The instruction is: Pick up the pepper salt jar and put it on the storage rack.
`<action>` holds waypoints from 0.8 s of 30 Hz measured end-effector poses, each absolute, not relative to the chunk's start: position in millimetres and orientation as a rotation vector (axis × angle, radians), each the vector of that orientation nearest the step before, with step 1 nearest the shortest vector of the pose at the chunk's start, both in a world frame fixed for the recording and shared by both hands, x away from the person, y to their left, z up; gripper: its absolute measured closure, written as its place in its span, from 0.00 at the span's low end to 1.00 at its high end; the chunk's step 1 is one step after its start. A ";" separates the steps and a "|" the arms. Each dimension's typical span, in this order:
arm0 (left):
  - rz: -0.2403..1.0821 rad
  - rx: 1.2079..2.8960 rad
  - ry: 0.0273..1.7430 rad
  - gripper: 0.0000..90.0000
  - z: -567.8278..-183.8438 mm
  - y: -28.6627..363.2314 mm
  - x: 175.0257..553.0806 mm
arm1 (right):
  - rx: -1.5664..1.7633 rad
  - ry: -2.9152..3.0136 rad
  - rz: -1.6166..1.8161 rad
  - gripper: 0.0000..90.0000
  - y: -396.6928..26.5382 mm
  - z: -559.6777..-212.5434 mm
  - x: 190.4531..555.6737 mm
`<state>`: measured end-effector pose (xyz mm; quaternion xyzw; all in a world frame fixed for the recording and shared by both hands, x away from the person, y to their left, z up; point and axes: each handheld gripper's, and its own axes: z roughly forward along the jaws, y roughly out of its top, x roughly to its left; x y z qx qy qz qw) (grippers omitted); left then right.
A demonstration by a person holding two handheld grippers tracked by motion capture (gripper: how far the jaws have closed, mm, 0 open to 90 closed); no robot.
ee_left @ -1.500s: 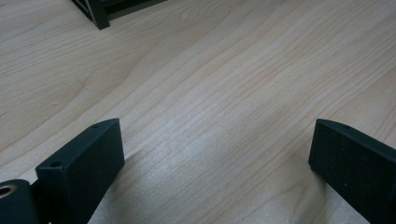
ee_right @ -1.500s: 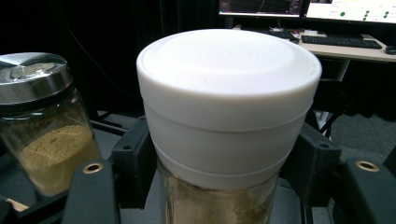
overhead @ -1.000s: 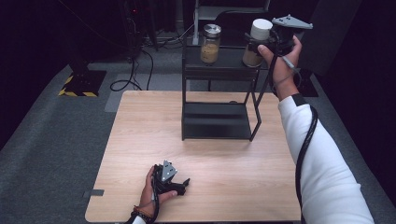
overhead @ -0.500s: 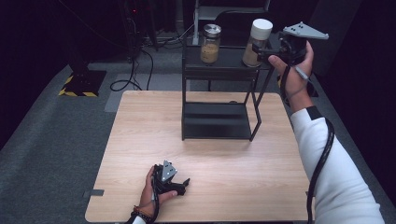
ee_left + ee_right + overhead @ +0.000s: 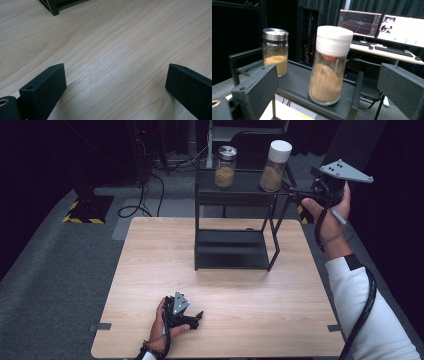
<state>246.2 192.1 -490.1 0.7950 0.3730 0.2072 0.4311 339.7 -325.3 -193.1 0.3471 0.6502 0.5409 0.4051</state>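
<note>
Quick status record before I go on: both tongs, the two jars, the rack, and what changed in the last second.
right tongs: open, beside the rack's top shelf, nothing between the jaws
change: jaws have just been opening; hand drawn back from the white-lidded jar
white-lidded jar: upright on top shelf, standing free
metal-lidded jar: upright, same shelf
rack: black, on wooden table
left tongs: open, resting on table, holding nothing

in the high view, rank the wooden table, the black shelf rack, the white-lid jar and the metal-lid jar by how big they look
1. wooden table
2. black shelf rack
3. white-lid jar, a little taller
4. metal-lid jar
The jars look close in size; both stand on the rack's top shelf, so that ranking is fair.
</note>
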 end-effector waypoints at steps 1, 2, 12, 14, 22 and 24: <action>0.516 1.983 0.930 0.04 -490.0 192.1 246.3 | 0.876 1.638 1.371 0.03 -327.3 -195.4 336.9; 0.516 1.982 0.930 0.04 -490.2 192.1 246.2 | 0.879 1.640 1.375 0.03 -329.3 -197.0 334.5; 0.517 1.984 0.930 0.04 -490.0 192.1 246.3 | 0.858 1.672 1.364 0.03 -345.0 -220.8 311.1; 0.517 1.983 0.931 0.04 -490.1 192.1 246.2 | 0.849 1.676 1.368 0.03 -348.3 -227.3 306.7; 0.517 1.983 0.931 0.04 -490.0 192.0 246.1 | 0.848 1.682 1.399 0.03 -364.0 -249.5 290.9; 0.517 1.983 0.931 0.04 -490.0 192.0 246.2 | 0.846 1.685 1.406 0.03 -367.2 -254.3 287.7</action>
